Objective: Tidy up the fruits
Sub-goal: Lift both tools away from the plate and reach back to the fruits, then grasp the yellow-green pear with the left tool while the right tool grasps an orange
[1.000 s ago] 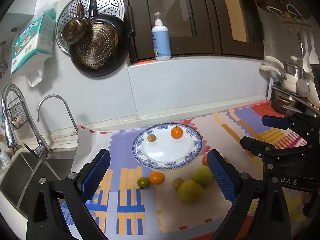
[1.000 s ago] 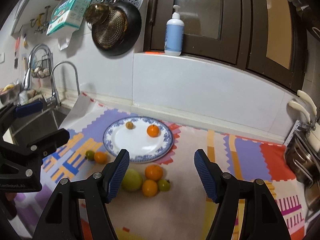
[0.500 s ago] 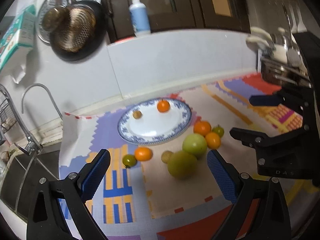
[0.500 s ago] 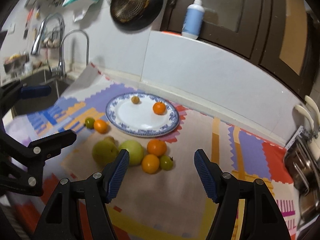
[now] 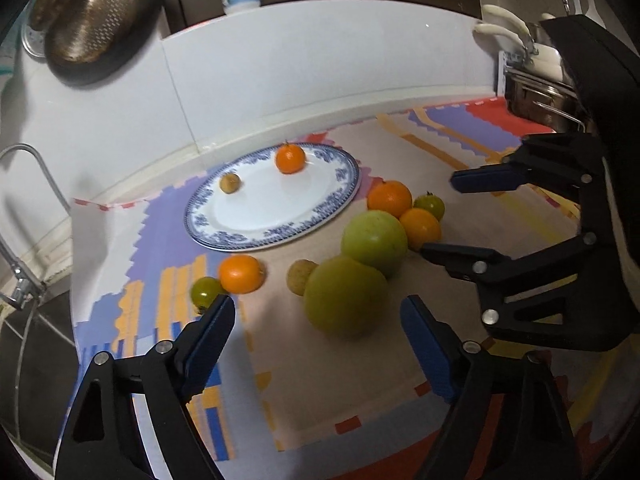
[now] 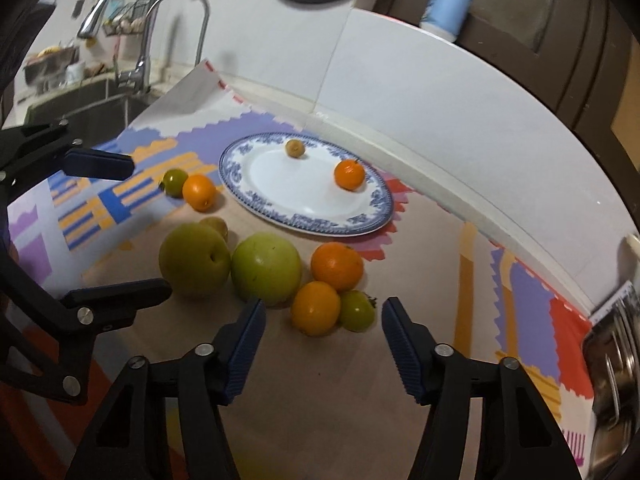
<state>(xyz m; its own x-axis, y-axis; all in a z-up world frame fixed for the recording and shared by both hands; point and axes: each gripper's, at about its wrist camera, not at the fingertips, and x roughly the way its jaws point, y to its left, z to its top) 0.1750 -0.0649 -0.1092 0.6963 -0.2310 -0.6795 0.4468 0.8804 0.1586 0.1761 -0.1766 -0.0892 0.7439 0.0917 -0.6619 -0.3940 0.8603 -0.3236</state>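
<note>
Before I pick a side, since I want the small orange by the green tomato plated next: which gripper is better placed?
Right. The right gripper is open with that orange just ahead between its fingers; the left gripper faces the big green fruit instead.

Your left gripper [image 5: 316,324] is held low and tilted downward, jaws spread wide, nothing between the blue pads [image 5: 212,332]. Your right gripper [image 6: 322,320] is in the same pose: angled down, jaws wide apart, pads [image 6: 402,346] bare. The two are close, side by side. From the left wrist view, the right gripper sits just to the right, slightly ahead. From the right wrist view, the left one sits just to the left.
</note>
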